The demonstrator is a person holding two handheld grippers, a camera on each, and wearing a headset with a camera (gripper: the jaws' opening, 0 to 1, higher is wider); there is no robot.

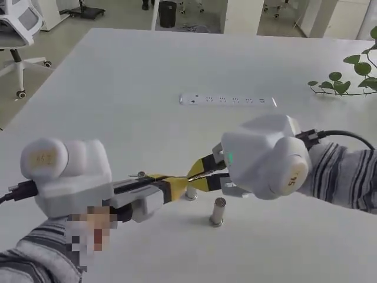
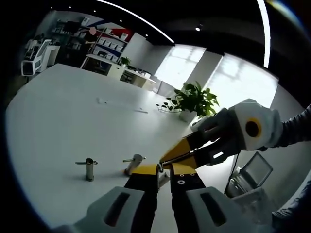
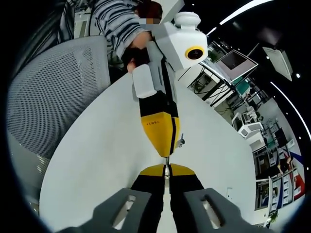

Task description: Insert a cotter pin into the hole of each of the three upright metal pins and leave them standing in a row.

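Note:
My left gripper [image 1: 187, 178] reaches in from the left and my right gripper [image 1: 200, 172] from the right. Their yellow jaw tips meet above the table. A thin cotter pin [image 3: 166, 167] spans the two tips, and both grippers [image 2: 165, 170] [image 3: 166, 171] are shut on it. Its looped end [image 2: 159, 167] sits at the left gripper's tips. Two upright metal pins [image 2: 89, 168] [image 2: 133, 163] stand side by side, each with a cotter pin through its top. One upright pin [image 1: 218, 211] stands in front of the jaws, and another pin's base [image 1: 191, 194] shows right under them.
A white power strip [image 1: 227, 100] lies on the white table [image 1: 118, 88] beyond the grippers. A green plant [image 1: 353, 73] overhangs the right edge. An office chair [image 1: 20, 35] stands off the far left corner. A mesh chair back [image 3: 53, 102] is close to the person.

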